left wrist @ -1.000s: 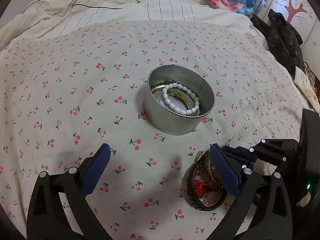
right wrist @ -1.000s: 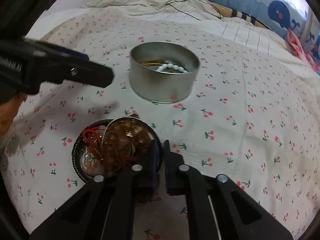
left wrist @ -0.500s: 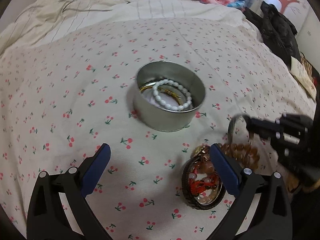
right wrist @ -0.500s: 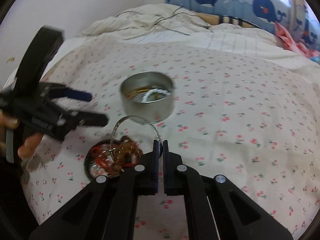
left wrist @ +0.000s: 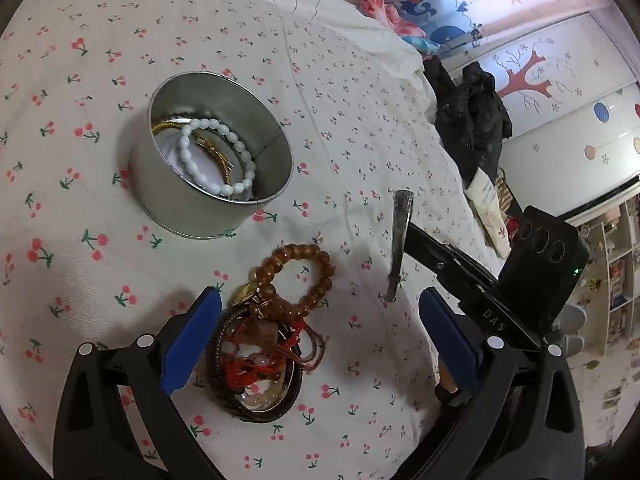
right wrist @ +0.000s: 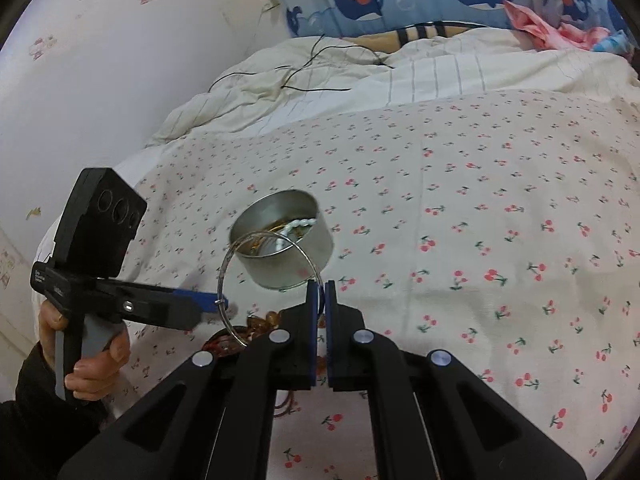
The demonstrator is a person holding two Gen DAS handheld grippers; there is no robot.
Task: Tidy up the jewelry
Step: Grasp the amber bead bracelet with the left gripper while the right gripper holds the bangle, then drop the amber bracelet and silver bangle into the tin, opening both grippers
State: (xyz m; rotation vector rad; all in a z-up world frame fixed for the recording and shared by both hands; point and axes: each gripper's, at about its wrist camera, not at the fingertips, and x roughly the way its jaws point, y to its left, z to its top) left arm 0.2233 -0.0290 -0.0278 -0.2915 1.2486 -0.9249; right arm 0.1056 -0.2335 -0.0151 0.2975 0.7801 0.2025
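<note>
My right gripper (right wrist: 319,294) pinches the silver bangle (right wrist: 267,280) mid-frame, lifted; my left gripper (left wrist: 320,336) gapes over the bracelet pile (left wrist: 264,344). Next, I judge: carry it to the tin (left wrist: 256,148), upper left.

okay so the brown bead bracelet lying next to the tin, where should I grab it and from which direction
Judging from the left wrist view, grip the brown bead bracelet on its far arc, the part lying flat on the bedspread away from the dark dish. Come straight down from above, one finger inside the loop and one outside. Its near end is tangled with the red-corded pieces, so avoid that.
</note>
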